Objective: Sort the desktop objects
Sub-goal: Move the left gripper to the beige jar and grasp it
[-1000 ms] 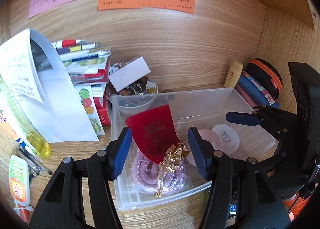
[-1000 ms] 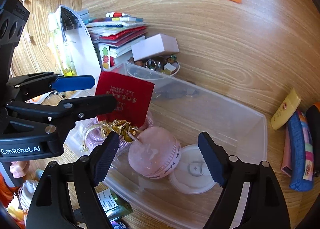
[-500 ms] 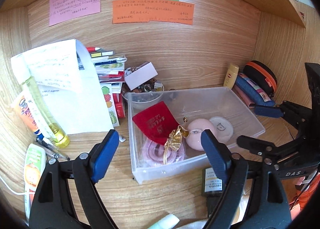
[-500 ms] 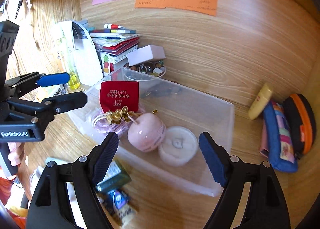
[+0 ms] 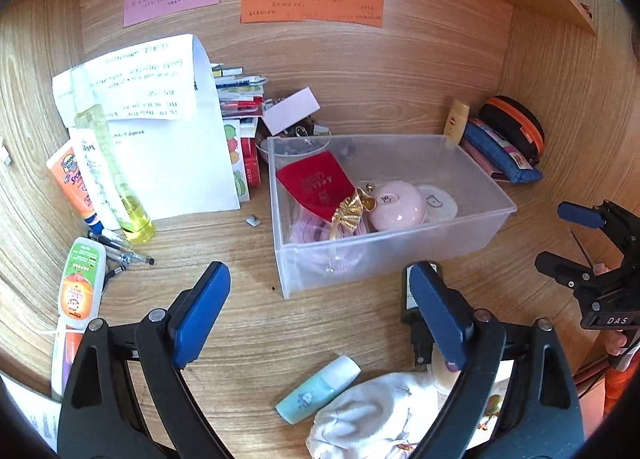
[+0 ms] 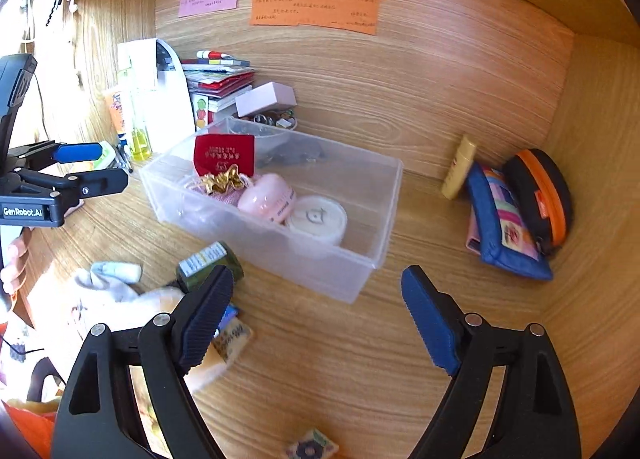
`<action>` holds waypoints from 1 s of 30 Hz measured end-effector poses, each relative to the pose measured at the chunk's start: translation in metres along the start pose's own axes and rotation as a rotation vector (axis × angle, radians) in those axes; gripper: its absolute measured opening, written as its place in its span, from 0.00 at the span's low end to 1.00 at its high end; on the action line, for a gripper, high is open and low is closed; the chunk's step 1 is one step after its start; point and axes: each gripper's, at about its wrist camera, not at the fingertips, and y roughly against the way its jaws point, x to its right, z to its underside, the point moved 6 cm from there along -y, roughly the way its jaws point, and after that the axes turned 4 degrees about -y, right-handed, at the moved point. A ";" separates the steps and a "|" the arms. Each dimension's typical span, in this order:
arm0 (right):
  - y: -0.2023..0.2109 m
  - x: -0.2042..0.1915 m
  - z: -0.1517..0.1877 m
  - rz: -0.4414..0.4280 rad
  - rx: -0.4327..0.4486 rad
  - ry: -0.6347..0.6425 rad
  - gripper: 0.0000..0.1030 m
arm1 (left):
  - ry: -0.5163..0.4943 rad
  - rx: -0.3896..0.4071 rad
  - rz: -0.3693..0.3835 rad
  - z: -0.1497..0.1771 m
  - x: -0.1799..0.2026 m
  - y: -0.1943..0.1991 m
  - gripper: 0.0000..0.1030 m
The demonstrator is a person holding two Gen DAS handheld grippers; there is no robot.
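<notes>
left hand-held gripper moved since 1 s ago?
Yes. The left hand-held gripper has pulled back out of the clear bin; its fingers now sit open in front of it.

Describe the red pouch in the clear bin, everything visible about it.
The red pouch is a flat, soft-looking fabric bag with gold printed characters on its face. A crumpled gold tie gathers its mouth. It leans tilted at the left end of the clear plastic bin, resting on a coiled pink item, with its gold end beside the pink round case. Neither gripper touches it.
</notes>
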 end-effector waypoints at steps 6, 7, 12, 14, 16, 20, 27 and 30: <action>0.009 0.009 0.032 0.030 -0.040 -0.025 0.82 | -0.025 -0.023 0.048 0.017 0.026 0.009 0.89; 0.010 0.011 0.037 0.033 -0.046 -0.031 0.82 | -0.033 -0.027 0.058 0.019 0.032 0.010 0.89; 0.008 0.015 0.068 -0.031 -0.099 -0.076 0.82 | -0.066 -0.064 0.109 0.031 0.065 0.009 0.90; 0.005 0.017 0.078 -0.031 -0.124 -0.086 0.80 | -0.080 -0.089 0.132 0.036 0.079 0.007 0.90; 0.004 0.017 0.088 -0.036 -0.139 -0.093 0.80 | -0.099 -0.107 0.156 0.041 0.092 0.005 0.90; 0.009 0.019 0.102 -0.048 -0.141 -0.108 0.80 | -0.154 -0.137 0.170 0.049 0.115 0.000 0.90; 0.004 0.016 0.111 -0.062 -0.153 -0.111 0.73 | -0.181 -0.202 0.180 0.058 0.135 -0.020 0.90; -0.001 0.014 0.115 -0.069 -0.174 -0.121 0.58 | -0.170 -0.212 0.180 0.059 0.135 -0.026 0.90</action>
